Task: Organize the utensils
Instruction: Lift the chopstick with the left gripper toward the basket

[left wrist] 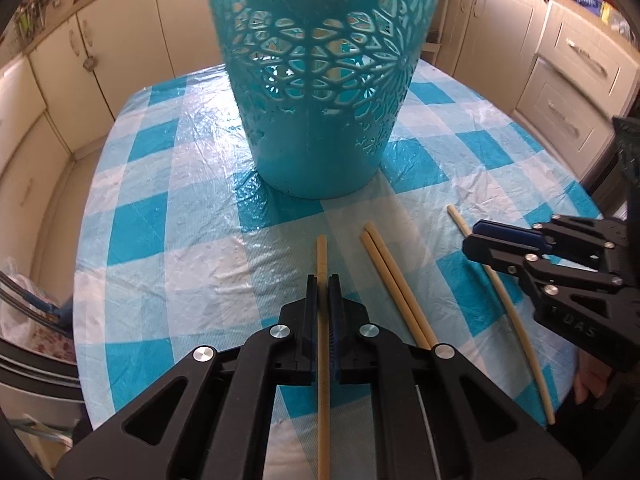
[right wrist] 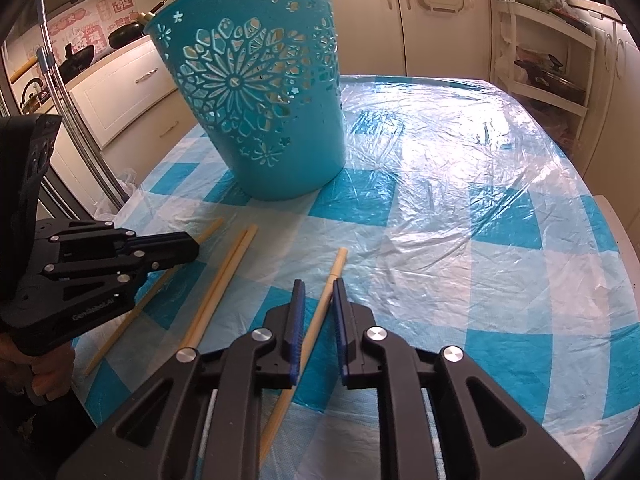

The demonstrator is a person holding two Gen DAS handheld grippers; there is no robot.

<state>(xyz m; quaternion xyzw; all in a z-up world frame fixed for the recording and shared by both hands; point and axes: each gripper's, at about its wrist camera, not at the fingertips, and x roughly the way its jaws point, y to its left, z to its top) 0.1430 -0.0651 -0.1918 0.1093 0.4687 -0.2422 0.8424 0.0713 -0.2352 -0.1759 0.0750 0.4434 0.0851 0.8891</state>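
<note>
The basket (left wrist: 320, 80) rim is cut off at top; the chopstick (left wrist: 323, 360) runs off the bottom edge.

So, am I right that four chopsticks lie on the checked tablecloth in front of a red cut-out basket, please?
Not quite: the cut-out basket is teal, not red, as the right wrist view shows. The rest holds: four chopsticks lie on the checked tablecloth in front of it.

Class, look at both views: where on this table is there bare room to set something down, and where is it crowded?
Free: the wide stretch of tablecloth right of the blue basket, out to the table's right edge. Crowded: the near strip in front of the basket, where four chopsticks lie and both the left gripper and right gripper work.
</note>
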